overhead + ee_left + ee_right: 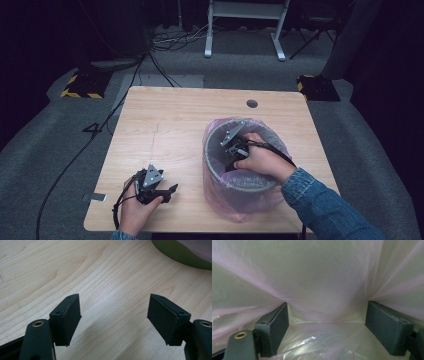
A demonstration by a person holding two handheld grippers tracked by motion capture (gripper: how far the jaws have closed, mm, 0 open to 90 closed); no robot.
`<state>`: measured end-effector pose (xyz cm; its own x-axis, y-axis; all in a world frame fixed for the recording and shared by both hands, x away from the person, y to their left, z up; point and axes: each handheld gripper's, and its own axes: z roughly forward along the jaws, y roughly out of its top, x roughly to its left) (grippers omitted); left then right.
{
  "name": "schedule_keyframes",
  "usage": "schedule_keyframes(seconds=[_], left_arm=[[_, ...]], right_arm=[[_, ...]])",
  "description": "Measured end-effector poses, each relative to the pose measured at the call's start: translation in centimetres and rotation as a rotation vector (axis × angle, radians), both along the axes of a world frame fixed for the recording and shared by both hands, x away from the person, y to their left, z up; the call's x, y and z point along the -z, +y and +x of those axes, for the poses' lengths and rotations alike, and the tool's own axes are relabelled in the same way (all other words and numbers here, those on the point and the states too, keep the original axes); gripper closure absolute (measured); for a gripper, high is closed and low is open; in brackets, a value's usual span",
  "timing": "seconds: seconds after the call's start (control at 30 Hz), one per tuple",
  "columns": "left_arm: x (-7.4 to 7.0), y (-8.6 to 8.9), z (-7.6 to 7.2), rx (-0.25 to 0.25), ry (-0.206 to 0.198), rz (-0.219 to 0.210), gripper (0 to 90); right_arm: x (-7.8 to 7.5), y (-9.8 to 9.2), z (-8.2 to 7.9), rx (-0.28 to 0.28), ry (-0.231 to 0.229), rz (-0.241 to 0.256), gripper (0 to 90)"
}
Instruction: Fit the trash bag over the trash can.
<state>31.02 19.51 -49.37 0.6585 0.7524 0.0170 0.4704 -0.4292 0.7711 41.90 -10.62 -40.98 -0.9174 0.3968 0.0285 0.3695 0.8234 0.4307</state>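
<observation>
My right gripper (231,161) is down inside the round grey bin (239,184) at the table's (165,120) right, jaws spread wide against thin, crinkly pink bag (319,277); left gripper (113,320) sits open over pale woodgrain, bin's curved edge showing top right in its view.
</observation>
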Motion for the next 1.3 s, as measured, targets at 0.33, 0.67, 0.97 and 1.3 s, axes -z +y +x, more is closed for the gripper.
schedule_keyframes(seconds=[0.33,0.67,0.97,1.3], left_arm=[[0.0,0.1,0.0,-0.001,0.008,-0.015,26.9],[-0.1,0.1,-0.1,0.004,0.006,-0.009,26.9],[0.1,0.2,0.0,-0.008,0.014,0.004,26.7],[0.6,0.6,0.2,-0.046,0.036,0.019,26.6]], right_arm=[[-1.7,-0.3,-0.4,0.019,-0.011,0.065,19.9],[-7.8,-1.6,-1.3,0.047,-0.097,0.219,22.4],[-11.9,-3.6,-2.3,0.062,-0.180,0.281,24.2],[-14.0,-9.4,-3.1,0.180,-0.265,0.319,24.9]])
